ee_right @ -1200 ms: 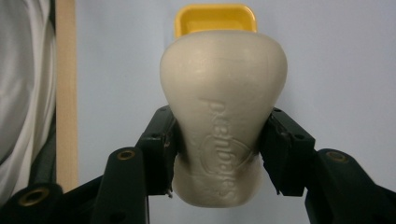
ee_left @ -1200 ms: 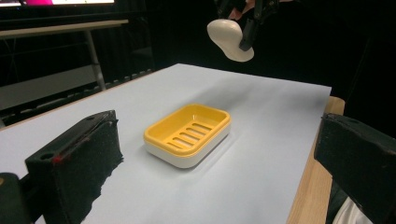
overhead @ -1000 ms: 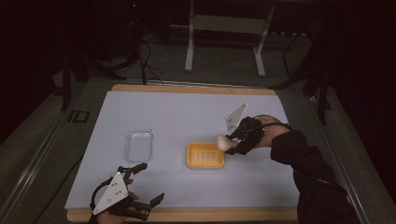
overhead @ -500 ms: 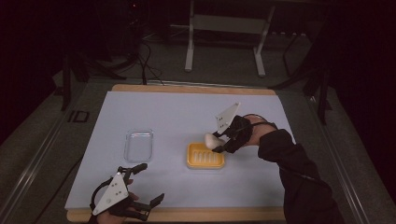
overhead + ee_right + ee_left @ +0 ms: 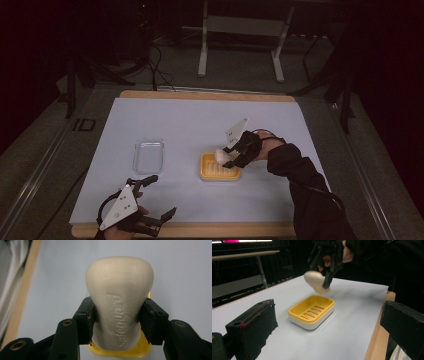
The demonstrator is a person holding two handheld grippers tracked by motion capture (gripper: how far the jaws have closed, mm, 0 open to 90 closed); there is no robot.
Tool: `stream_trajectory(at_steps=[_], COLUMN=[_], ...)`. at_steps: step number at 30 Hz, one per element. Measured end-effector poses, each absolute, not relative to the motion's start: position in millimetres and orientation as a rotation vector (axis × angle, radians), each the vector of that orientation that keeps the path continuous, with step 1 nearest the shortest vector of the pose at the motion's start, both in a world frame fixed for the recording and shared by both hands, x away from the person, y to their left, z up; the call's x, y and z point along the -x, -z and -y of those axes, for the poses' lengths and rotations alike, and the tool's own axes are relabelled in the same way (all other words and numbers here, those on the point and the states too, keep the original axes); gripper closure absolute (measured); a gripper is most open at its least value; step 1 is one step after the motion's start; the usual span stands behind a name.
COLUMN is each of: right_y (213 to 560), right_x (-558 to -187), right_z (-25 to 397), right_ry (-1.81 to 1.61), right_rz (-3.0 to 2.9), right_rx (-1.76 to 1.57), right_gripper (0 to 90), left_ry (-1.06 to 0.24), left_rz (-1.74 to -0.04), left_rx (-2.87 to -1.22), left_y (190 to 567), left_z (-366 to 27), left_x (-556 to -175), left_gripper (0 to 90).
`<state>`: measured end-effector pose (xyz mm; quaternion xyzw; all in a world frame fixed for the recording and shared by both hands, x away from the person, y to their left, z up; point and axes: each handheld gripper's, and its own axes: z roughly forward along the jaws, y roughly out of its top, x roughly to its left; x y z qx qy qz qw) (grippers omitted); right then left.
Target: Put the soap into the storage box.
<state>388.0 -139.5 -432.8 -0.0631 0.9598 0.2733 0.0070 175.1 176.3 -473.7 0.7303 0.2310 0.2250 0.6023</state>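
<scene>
Since half a second ago the right tool (image 5: 231, 154) has carried the bar of soap (image 5: 221, 156) a little farther in and lower over the yellow soap dish (image 5: 220, 168), while the left tool (image 5: 150, 197) has stayed put near the front edge of the surface (image 5: 180, 120).

From the high view, the soap hangs above the dish's far half, not yet resting in it. A clear plastic lid (image 5: 149, 155) lies well apart to the left. The left tool's jaws stand wide with nothing between them.

From the left gripper view, the soap (image 5: 315, 282) is tilted, its lower end pointing down toward the dish (image 5: 312, 310) with air showing between them. If released from this height and angle, it could strike the rim, bounce and skid off onto the surface, or tip the light dish.

From the right gripper view, the tool (image 5: 116, 317) is clamped on the soap (image 5: 119, 302) at its narrow waist, the pads (image 5: 86, 315) pressing both sides. The bar looks smooth and widens beyond the grip, so a loosened squeeze might let it slide out early. The dish (image 5: 143, 350) shows as a yellow edge beneath, so the bar partly blocks this camera's sight of the landing spot, and misjudging the centre is a risk.
</scene>
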Motion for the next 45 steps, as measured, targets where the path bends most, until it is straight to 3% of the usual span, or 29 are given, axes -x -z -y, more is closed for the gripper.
stream_trajectory(at_steps=[12,26,32,41,43,45], right_y=[473,494,491,455,448,442], right_x=[-397,-401,-400,-397,-397,-396], right_z=[125,118,116,125,129,133], right_ry=[-0.714,-0.686,-0.701,-0.798,-0.816,-0.818], right_rz=[-3.045,-3.083,-3.075,-3.006,-2.978,-2.922], right_rx=[0.213,0.118,0.079,-0.065,-0.133,-0.2], right_gripper=[49.4,48.5,44.5,35.7,25.0,22.0], left_ry=[-0.52,-0.52,-0.522,-0.523,-0.523,-0.523], left_rz=[-0.537,-0.534,-0.533,-0.534,-0.535,-0.535], left_rx=[-1.693,-1.698,-1.702,-1.702,-1.702,-1.702], left_y=[474,474,474,474,474,474], left_z=[-176,-176,-176,-176,-176,-176], left_x=[-175,-175,-176,-176,-176,-176], left_gripper=[0.8,0.7,0.7,0.7,0.8,0.7])
